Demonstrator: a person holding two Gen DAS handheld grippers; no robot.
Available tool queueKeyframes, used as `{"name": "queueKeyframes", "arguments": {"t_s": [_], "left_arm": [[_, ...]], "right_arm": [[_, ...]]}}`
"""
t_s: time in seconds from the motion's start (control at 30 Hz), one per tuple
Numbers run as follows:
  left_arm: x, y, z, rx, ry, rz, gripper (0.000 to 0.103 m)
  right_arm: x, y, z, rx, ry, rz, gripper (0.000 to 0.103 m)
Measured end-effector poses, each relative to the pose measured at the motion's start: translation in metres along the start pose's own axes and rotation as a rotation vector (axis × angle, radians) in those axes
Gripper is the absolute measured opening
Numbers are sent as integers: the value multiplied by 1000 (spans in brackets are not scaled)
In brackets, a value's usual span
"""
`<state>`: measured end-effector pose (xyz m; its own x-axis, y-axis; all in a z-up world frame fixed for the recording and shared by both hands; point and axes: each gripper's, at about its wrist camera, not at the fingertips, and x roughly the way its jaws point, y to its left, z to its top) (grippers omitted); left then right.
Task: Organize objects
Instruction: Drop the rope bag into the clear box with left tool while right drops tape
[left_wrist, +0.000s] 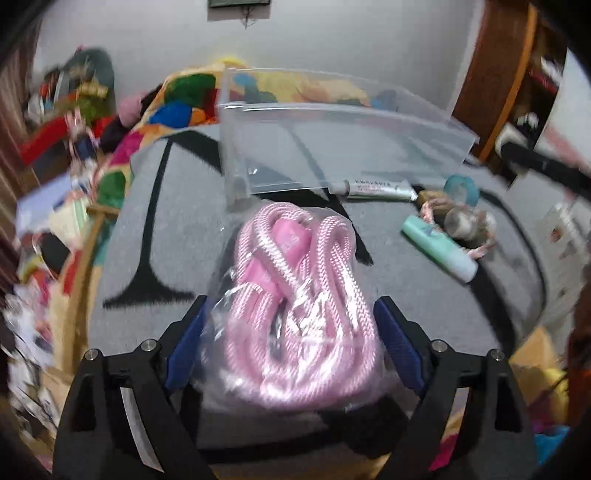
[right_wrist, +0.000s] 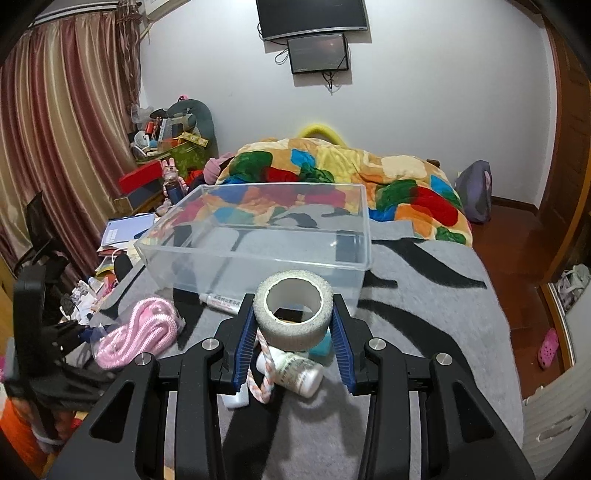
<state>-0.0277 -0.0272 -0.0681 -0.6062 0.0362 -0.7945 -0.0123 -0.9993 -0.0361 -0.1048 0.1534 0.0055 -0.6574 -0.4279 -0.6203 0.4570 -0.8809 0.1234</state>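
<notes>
My left gripper (left_wrist: 291, 306) is shut on a clear bag of pink rope (left_wrist: 295, 314), which also shows in the right wrist view (right_wrist: 136, 334). My right gripper (right_wrist: 293, 306) is shut on a grey roll of tape (right_wrist: 293, 314), held just above the bed. A clear plastic bin (right_wrist: 258, 236) stands open and empty ahead of both grippers; it shows in the left wrist view too (left_wrist: 332, 147). A white tube (left_wrist: 373, 188) lies at the bin's front wall. A mint marker (left_wrist: 439, 251), a teal ring (left_wrist: 460, 184) and a braided cord with small bottles (left_wrist: 461, 221) lie to the right.
All this lies on a grey and black blanket (right_wrist: 424, 295) on a bed. A colourful quilt (right_wrist: 351, 173) is bunched behind the bin. Clutter (right_wrist: 155, 147) fills the left side by the curtain. Below my right gripper lie a white bottle (right_wrist: 295, 373) and the cord (right_wrist: 264, 369).
</notes>
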Motion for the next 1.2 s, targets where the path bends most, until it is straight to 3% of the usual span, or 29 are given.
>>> {"name": "queueKeyframes", "arguments": {"t_s": [0.1,0.37,0.4,0.43,0.47,0.57,0.7,0.77,0.83,0.87,1.07,1.2], "left_arm": [[6,-15,3,59,-41,42,65],[-19,-8,22,-2,-100,-38,61],[-27,-8,26,-4,-117,-50,53],[-34,-7,32,-4,-128,-85,12],[-38,-6,39,-8,-121,-110,0],[-54,0,61,-10,-169,-129,1],[-56,8,68,-17,-156,-116,5],[-50,10,59,-7,-133,-86,24],[-42,12,48,-14,-99,-59,65],[-36,14,41,-21,-78,-49,69],[-3,17,11,-21,66,-49,81],[6,3,6,43,18,7,77]], "right_arm": [[6,4,5,-8,3,2,35],[9,10,32,-35,-29,-5,35],[10,10,37,-38,-35,-5,35],[10,10,40,-40,-39,-4,35],[12,10,45,-41,-44,-5,35],[18,10,56,-38,-50,-1,35],[29,8,62,-28,-35,3,35],[35,5,61,-25,-21,8,35],[43,3,60,-23,-3,5,35],[47,1,60,-20,11,6,35],[78,-6,65,-26,94,-2,35],[89,-3,66,-46,121,-9,35]]}}
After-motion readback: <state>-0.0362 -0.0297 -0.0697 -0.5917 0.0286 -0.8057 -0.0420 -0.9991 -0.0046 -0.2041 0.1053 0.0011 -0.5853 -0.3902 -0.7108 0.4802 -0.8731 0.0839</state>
